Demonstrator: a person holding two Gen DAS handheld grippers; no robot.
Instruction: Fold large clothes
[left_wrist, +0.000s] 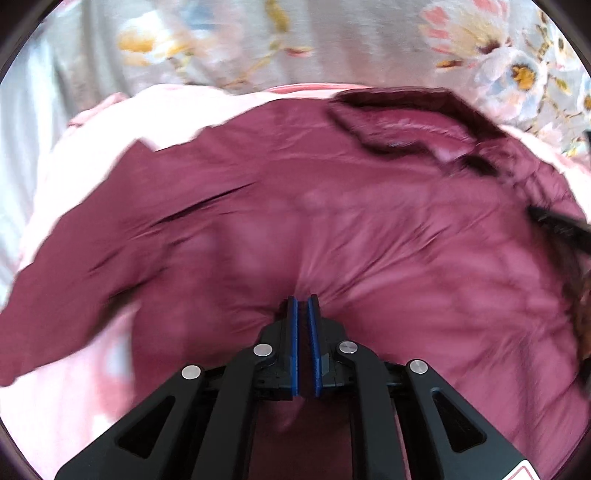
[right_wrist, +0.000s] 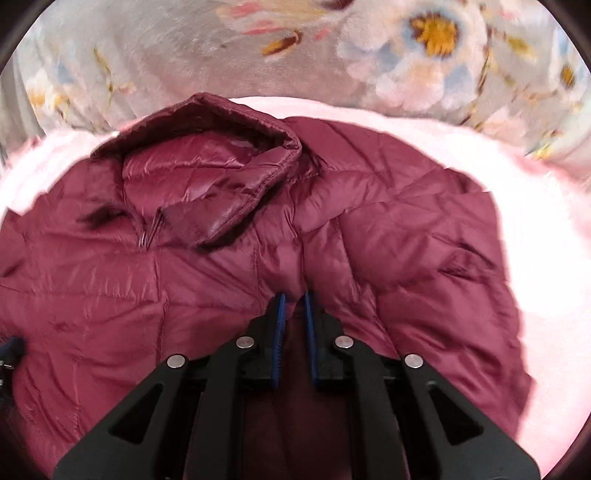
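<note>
Left gripper (left_wrist: 303, 301) clamps the maroon puffer jacket (left_wrist: 332, 229), right gripper (right_wrist: 293, 297) pinches another bunch of it, probably so both can drag its near side over. Jacket's spread on the pink blanket (right_wrist: 535, 229), hood (right_wrist: 207, 166) toward the far edge

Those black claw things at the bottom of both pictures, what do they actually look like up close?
Both are alike. The left gripper and the right gripper each have two narrow jaws lined with blue pads, carried on matte black angular linkage arms with triangular cut-outs and round silver pivot pins. A red and white label peeks in at the left one's lower edge. No cables, hands or sleeves show.
</note>
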